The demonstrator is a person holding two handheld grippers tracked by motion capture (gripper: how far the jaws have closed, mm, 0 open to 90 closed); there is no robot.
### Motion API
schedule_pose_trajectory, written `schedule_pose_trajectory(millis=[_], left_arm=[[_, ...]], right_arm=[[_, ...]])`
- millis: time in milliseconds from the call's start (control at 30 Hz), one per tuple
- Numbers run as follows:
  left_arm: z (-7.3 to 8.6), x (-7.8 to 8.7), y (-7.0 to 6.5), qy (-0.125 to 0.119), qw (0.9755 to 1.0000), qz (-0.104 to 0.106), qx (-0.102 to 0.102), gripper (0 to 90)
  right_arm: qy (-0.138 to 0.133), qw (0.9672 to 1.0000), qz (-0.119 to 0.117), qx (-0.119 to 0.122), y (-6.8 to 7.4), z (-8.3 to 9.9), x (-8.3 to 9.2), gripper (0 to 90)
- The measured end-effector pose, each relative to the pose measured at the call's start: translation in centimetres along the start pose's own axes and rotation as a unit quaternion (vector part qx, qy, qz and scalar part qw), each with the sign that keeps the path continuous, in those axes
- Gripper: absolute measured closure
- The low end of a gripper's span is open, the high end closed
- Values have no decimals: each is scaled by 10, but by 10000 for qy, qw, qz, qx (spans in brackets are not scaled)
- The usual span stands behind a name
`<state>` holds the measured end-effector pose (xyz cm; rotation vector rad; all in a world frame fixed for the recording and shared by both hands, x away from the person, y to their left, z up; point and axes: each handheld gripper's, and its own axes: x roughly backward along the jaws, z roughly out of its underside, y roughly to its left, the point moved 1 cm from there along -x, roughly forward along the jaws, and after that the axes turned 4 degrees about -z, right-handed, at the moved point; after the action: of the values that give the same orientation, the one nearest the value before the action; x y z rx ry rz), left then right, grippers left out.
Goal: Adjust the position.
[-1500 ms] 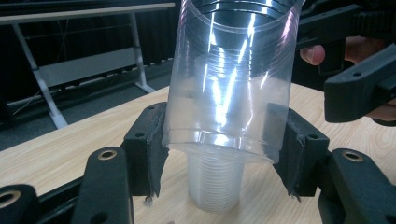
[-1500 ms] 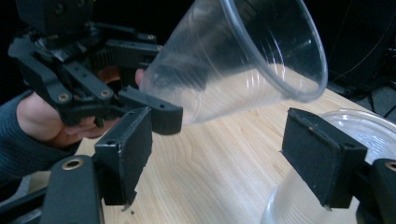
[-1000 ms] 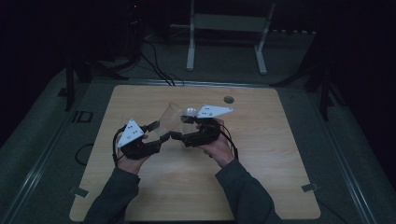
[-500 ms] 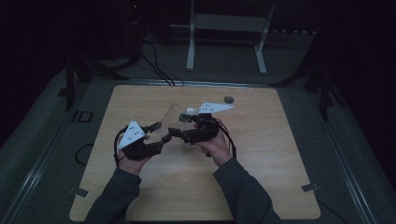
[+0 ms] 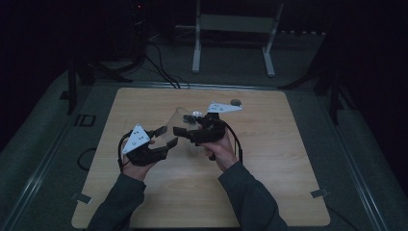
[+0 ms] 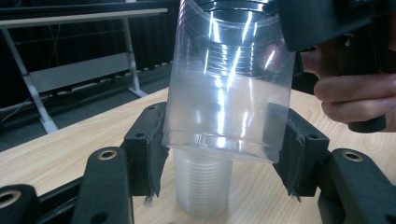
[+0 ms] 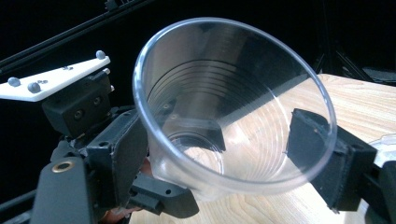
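Forearms: two dark sleeves enter from the bottom of the high view, each hand gripping a black tool above the wooden surface.
Left claw: left of centre in the high view, a grey three-cornered plate on top; in the left gripper view its two black jaws stand on either side of the clear plastic cup, both pads pressed to the cup's wall near its narrow end, so it is closed on the cup.
Right claw: just right of centre in the high view, pointing toward the left claw; in the right gripper view its jaws sit on either side of the cup's wide rim, set wide; whether the pads touch the wall I cannot tell.
Cup: held in the air between the two claws at the centre of the high view, tilted; its open mouth faces the right gripper camera.
Stack of cups: lower centre of the left gripper view, ribbed and clear, standing on the surface directly beneath the held cup.
Small dark disc: on the surface in the upper middle of the high view, beyond the right tool.
Metal frame: pale legs on the floor past the far edge of the surface, top centre of the high view.
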<state>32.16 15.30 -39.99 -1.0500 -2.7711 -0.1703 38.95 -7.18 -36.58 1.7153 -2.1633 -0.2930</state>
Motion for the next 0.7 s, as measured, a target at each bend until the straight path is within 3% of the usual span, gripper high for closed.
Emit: schedule_pose_trajectory(millis=[400, 700], left_arm=[[0, -2, -1, 110, 9999, 95, -10, 384], [0, -5, 0, 341, 9989, 336, 10, 276]], right_arm=[[-37, 10000, -21, -18, 0, 0, 1, 288], [7, 9996, 231, 174, 0, -2, 8, 297]])
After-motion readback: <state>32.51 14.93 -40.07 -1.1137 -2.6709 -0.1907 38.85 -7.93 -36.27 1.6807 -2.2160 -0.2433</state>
